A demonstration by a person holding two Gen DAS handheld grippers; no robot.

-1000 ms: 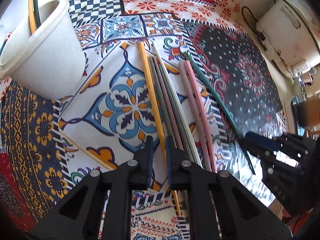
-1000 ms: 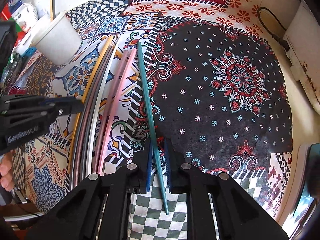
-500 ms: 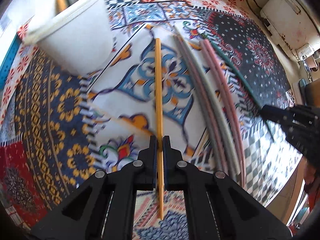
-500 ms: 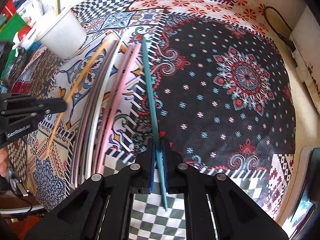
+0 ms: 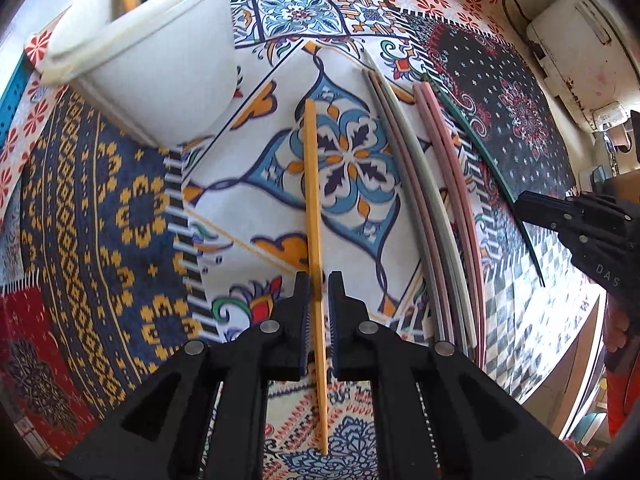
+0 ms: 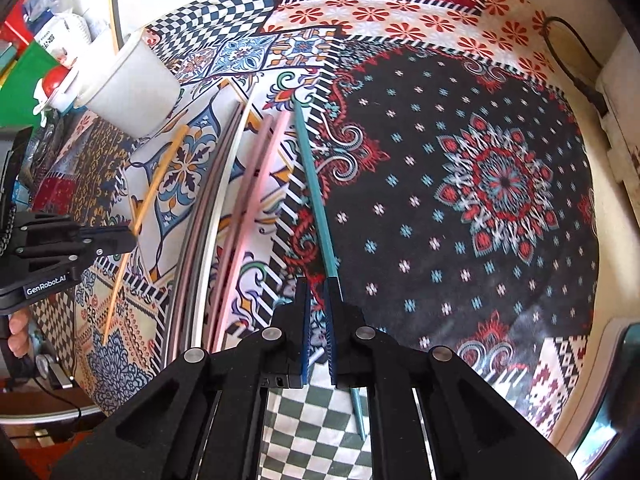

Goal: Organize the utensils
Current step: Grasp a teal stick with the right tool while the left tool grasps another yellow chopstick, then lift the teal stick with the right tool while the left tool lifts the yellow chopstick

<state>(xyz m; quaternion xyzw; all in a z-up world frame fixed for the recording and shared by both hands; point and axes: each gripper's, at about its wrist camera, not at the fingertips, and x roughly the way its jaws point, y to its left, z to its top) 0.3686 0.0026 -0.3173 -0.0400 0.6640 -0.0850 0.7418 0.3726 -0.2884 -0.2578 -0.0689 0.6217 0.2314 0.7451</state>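
Note:
My left gripper (image 5: 318,280) is shut on a yellow chopstick (image 5: 313,200) and holds it above the patterned cloth; it also shows in the right wrist view (image 6: 158,184). My right gripper (image 6: 319,284) is shut on a teal chopstick (image 6: 316,188), which also shows in the left wrist view (image 5: 486,164). Grey and brownish chopsticks (image 5: 416,204) and a pink pair (image 5: 452,176) lie side by side on the cloth between the two grippers. A white cup (image 5: 160,64) with a yellow and a dark chopstick in it stands at the far left.
The patchwork cloth (image 6: 460,208) covers the table. A white box (image 5: 580,52) with a cable sits at the far right by the wall. Clutter, a green item and a red-capped item (image 6: 56,76) lie beyond the cup. The table's front edge runs near both grippers.
My left gripper closed on the yellow chopstick and lifted it away from the row, toward the cup. My right gripper closed on the teal chopstick and raised it a little.

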